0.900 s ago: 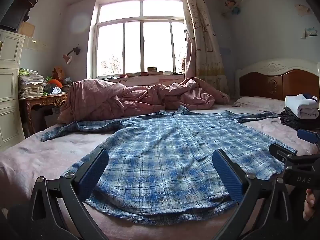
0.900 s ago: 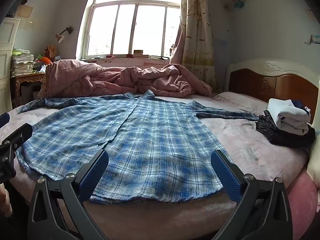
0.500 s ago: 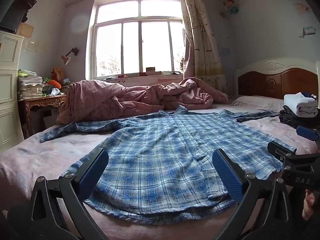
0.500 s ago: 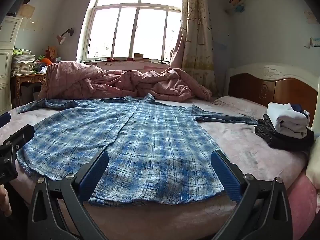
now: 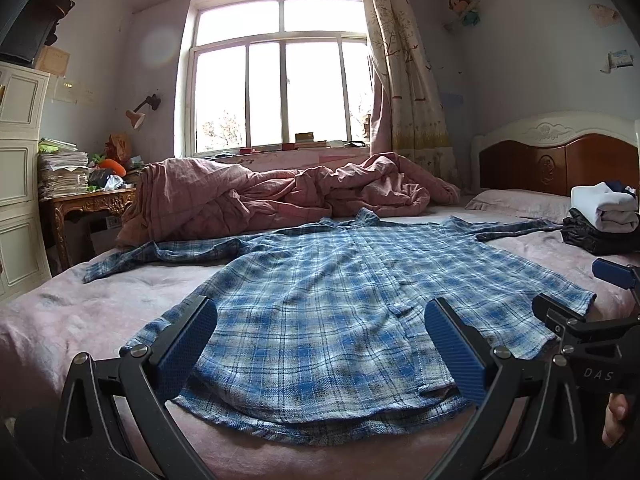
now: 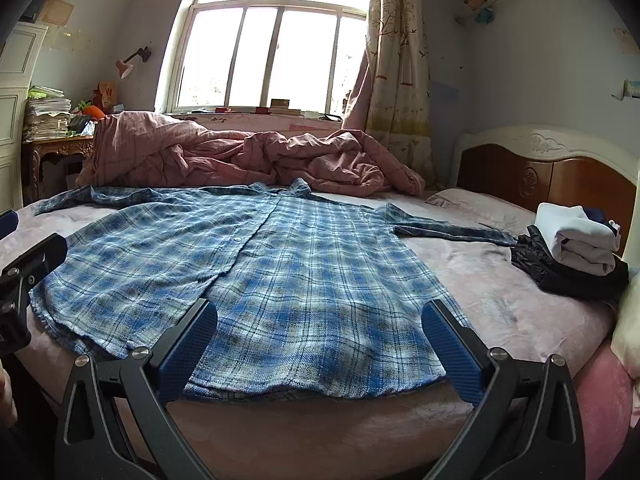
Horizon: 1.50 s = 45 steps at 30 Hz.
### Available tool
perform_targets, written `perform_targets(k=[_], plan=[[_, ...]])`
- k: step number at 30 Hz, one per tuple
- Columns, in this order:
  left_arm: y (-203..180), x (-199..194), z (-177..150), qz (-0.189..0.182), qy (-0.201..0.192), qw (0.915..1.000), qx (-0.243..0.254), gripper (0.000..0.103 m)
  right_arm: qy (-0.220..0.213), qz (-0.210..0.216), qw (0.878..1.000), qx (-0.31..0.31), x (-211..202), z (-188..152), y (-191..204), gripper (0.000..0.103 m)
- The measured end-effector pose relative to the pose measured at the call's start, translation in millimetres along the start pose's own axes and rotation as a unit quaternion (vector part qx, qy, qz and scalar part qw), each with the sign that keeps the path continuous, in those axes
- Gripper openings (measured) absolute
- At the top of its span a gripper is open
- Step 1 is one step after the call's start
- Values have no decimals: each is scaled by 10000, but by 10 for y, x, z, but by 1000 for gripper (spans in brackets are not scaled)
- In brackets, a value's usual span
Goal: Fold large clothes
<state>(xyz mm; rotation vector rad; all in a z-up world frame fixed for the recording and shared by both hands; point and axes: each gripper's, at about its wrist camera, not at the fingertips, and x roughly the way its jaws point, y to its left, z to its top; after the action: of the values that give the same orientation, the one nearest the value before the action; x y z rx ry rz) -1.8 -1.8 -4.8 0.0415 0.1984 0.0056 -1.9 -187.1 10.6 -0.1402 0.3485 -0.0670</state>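
The left hand-held gripper (image 5: 320, 344) is held low over the near edge of the bed (image 5: 80, 320), pointed along the mattress toward the window (image 5: 280, 92). Its jaws are spread wide, with nothing between them. The fingers (image 5: 188, 344) are faced with blue, finely ribbed pads on black angular frames. The right hand-held gripper (image 6: 320, 344) is posed alike, level and low, jaws likewise wide apart and empty; in the left wrist view part of it is seen at the right edge (image 5: 580, 332), just beside the left one.

The plaid shirt (image 5: 340, 312) is spread flat on the bed, front up, buttoned placket running down the middle, both sleeves stretched out to the sides. The hem, curved and slightly rumpled, lies nearest both grippers, apparently beneath the finger tips; contact cannot be judged. The cloth is a soft woven flannel in blue, white and grey checks.

The sheet is pale pink with a faint pattern. A crumpled pink quilt (image 5: 280, 196) is heaped beyond the collar. Folded clothes (image 6: 576, 252), white over black, are stacked near the wooden headboard (image 6: 552, 176), close to the right sleeve end.
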Motion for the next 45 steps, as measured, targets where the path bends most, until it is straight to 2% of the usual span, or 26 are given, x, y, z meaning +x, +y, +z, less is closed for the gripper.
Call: perform_targets(k=[12, 16, 20, 31, 38, 41, 45], plan=[[4, -78, 5, 97, -297, 9995, 13, 103, -249, -86, 9997, 14, -45, 11, 42, 103], [51, -169, -2, 24, -554, 9984, -146, 103, -388, -214, 9990, -58, -71, 7, 52, 103], [54, -214, 9, 124, -678, 9976, -113, 103, -403, -208, 9990, -57, -85, -1, 63, 103], [-7, -186, -44, 217, -538, 9983, 56, 103, -459, -221, 9987, -58, -136, -16, 102, 103], [-70, -179, -57, 161, -483, 9985, 222, 103, -452, -226, 9987, -93, -118, -23, 110, 103], [-64, -147, -46, -35, -360, 9992, 154, 103, -447, -228, 9987, -66, -114, -28, 113, 103], [-68, -143, -46, 24, -359, 9993, 104, 103, -428, -218, 9988, -52, -92, -47, 114, 103]])
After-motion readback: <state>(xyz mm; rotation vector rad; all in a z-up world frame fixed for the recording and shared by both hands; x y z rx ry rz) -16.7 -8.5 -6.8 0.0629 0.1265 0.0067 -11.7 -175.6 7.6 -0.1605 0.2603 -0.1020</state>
